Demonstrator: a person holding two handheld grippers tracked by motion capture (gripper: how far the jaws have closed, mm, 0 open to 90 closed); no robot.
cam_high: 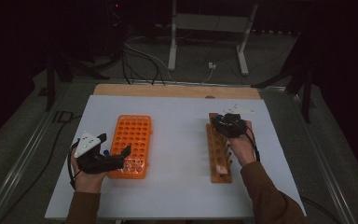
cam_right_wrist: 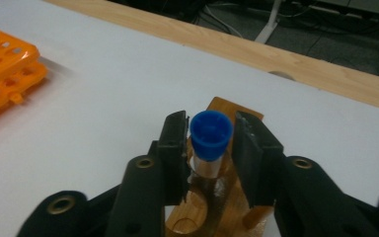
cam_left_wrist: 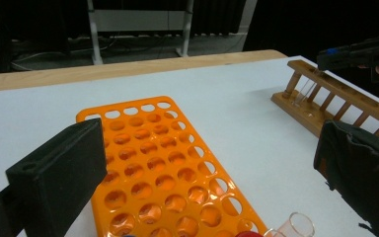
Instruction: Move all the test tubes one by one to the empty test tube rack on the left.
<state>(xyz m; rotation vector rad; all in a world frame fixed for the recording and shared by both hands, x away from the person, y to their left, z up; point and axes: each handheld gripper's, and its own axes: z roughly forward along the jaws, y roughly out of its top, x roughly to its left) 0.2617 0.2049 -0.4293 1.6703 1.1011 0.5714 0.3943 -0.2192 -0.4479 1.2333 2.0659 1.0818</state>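
An orange tube rack (cam_high: 133,135) with many holes lies left of centre on the white table. My left gripper (cam_high: 116,143) hovers over its near end, jaws wide open and empty (cam_left_wrist: 209,148). A clear open tube (cam_left_wrist: 301,227) and a red cap (cam_left_wrist: 249,233) stand in the rack's near corner. A long wooden rack (cam_high: 216,158) lies on the right. At its far end my right gripper (cam_high: 224,122) has its pads on both sides of a blue-capped clear tube (cam_right_wrist: 210,133) standing in the rack (cam_right_wrist: 227,108). The left gripper view shows that gripper (cam_left_wrist: 358,52) above the wooden rack (cam_left_wrist: 325,106).
The white tabletop (cam_high: 177,154) has open room between the two racks. A wooden strip (cam_high: 177,91) runs along the far edge. Beyond it, a metal stand (cam_high: 207,42) and cables lie on the floor. The orange rack's corner (cam_right_wrist: 5,64) appears in the right gripper view.
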